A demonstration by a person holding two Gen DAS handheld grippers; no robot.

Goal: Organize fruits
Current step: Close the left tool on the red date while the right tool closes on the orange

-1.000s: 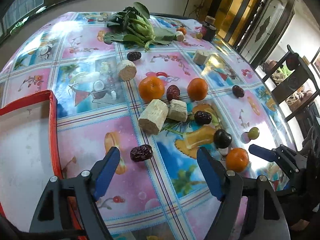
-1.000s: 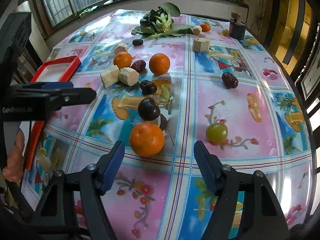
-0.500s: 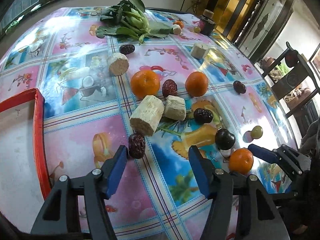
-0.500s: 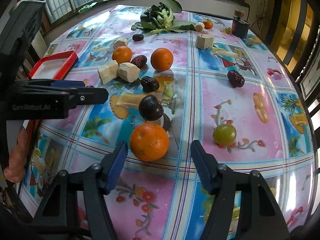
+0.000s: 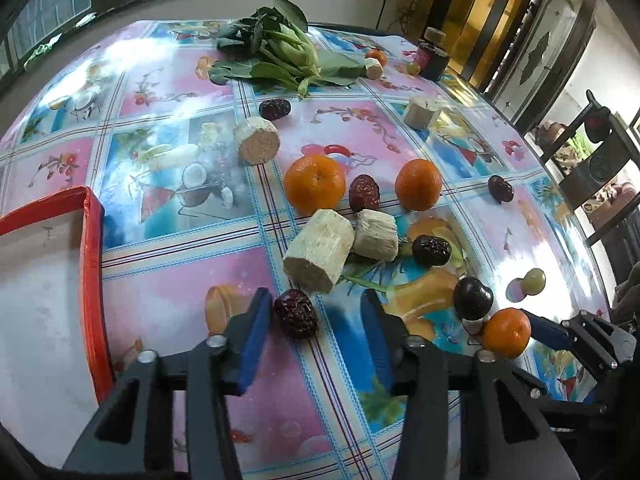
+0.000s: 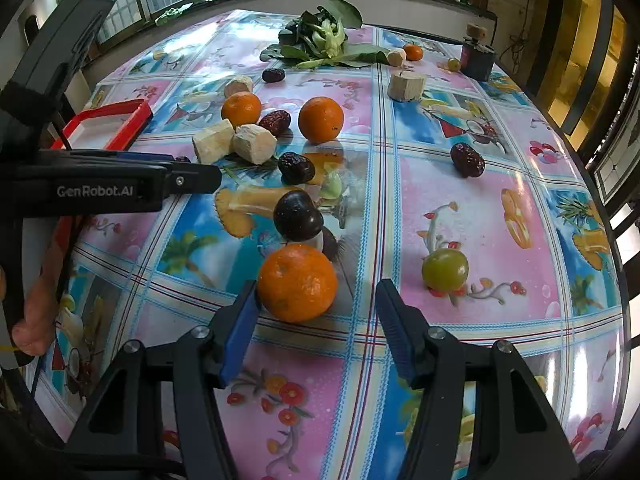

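My left gripper (image 5: 316,312) is open, low over the table, with a dark red date (image 5: 296,313) between its fingers, close to the left finger. My right gripper (image 6: 316,304) is open, with an orange (image 6: 297,282) between its fingers, against the left finger. That orange shows in the left wrist view (image 5: 506,332) at the right gripper's tip. Two more oranges (image 5: 315,184) (image 5: 418,184), several dates, a dark plum (image 6: 298,216), a green grape (image 6: 445,270) and pale sugarcane pieces (image 5: 320,255) lie on the tablecloth.
A red-rimmed white tray (image 5: 90,264) sits at the table's left edge. Leafy greens (image 5: 280,56) and a small dark jar (image 5: 432,54) stand at the far side. Chairs stand beyond the right edge. The left gripper's body (image 6: 100,190) crosses the right wrist view.
My left gripper has moved forward and down so the date now lies between its fingers, and the fingers have narrowed. My right gripper has closed in on the orange.
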